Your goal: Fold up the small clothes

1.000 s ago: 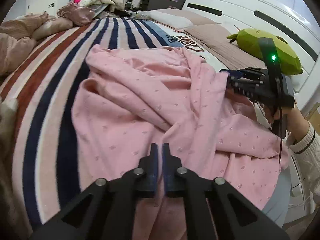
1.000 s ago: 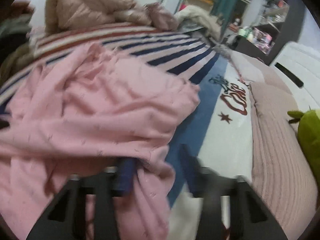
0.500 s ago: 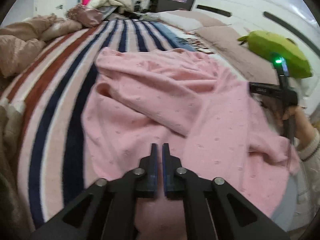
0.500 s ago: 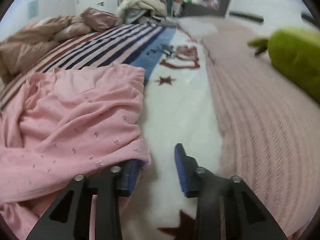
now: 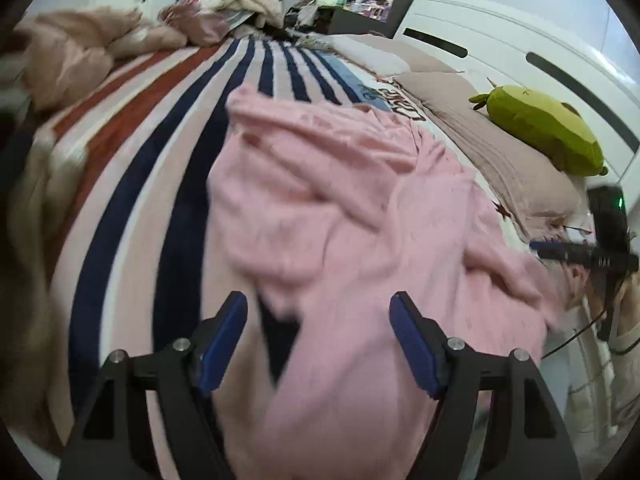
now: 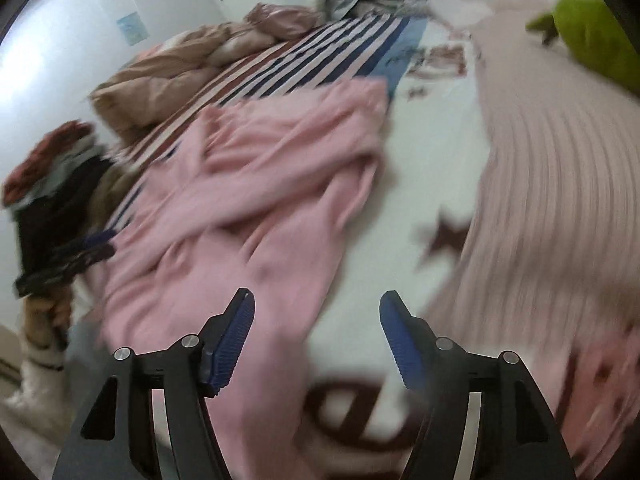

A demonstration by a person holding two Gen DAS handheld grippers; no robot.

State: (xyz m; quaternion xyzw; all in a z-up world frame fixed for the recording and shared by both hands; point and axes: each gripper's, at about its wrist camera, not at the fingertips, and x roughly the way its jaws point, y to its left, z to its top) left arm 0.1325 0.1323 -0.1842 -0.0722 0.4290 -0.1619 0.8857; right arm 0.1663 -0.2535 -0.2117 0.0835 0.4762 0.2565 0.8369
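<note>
Opening both jaws, we see the left hand-held gripper (image 5: 319,344) and right hand-held gripper (image 6: 316,342) wide, unloaded; pink garment (image 5: 340,216) at 12 o'clock on bed (image 5: 132,184).

The bed (image 5: 132,184) is covered by a striped blanket (image 5: 280,64); a crumpled pink garment (image 5: 340,216) is spread across it; a green plush toy (image 5: 540,128) is seen far right, on ribbed pillows (image 5: 500,160).

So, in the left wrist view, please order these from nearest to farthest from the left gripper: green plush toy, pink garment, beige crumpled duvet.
From the left gripper, whose jaws are opening:
1. pink garment, directly ahead, between the fingers.
2. green plush toy, far right, by the headboard.
3. beige crumpled duvet, far upper left.
</note>
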